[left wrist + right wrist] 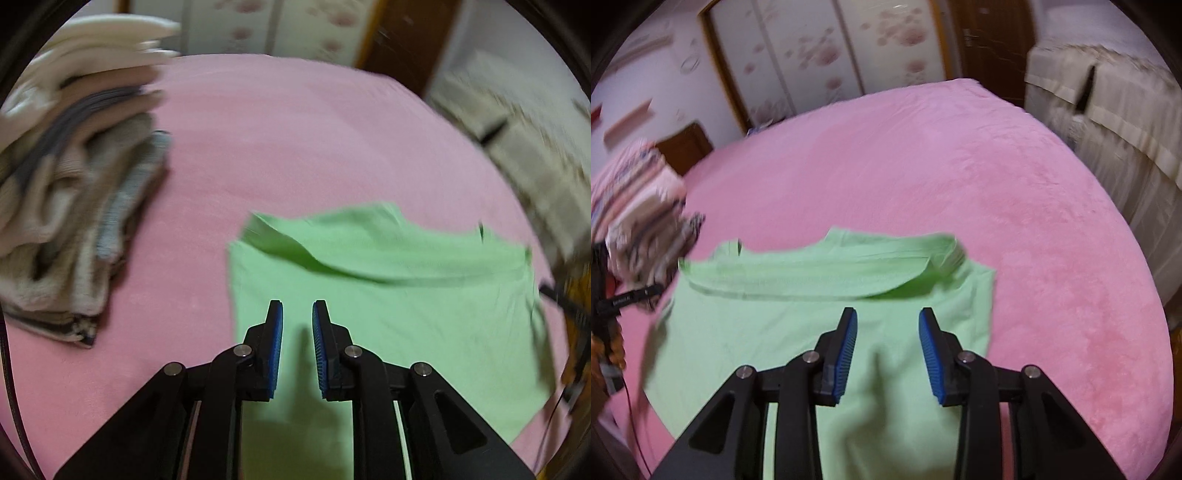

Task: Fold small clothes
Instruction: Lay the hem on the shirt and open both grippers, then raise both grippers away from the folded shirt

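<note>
Pink bedspread (295, 147) filled the view from my left claw (297, 314), and the green shirt (406, 314) lay flat on it, straight under my fingers and stretching off to the right. Its far edge was folded back over itself in a loose band. My left claw's blue pads (276, 343) stood a narrow gap apart, with nothing pinched between them; only the shirt below showed through the gap. To the left, well apart from the shirt, sat a blurred stack of folded clothes (74, 184) in beige and grey.

From my right claw (888, 317), the same shirt (757, 332) spread on the bedspread (997, 184), reaching from under my fingers to the left, the folded band (820, 273) running across its far side. My right claw's pads (929, 350) were spread wider and gripped nothing. At the left edge I saw the striped stack of clothes (639, 206), and behind the bed, floral wardrobe doors (820, 55).
</note>
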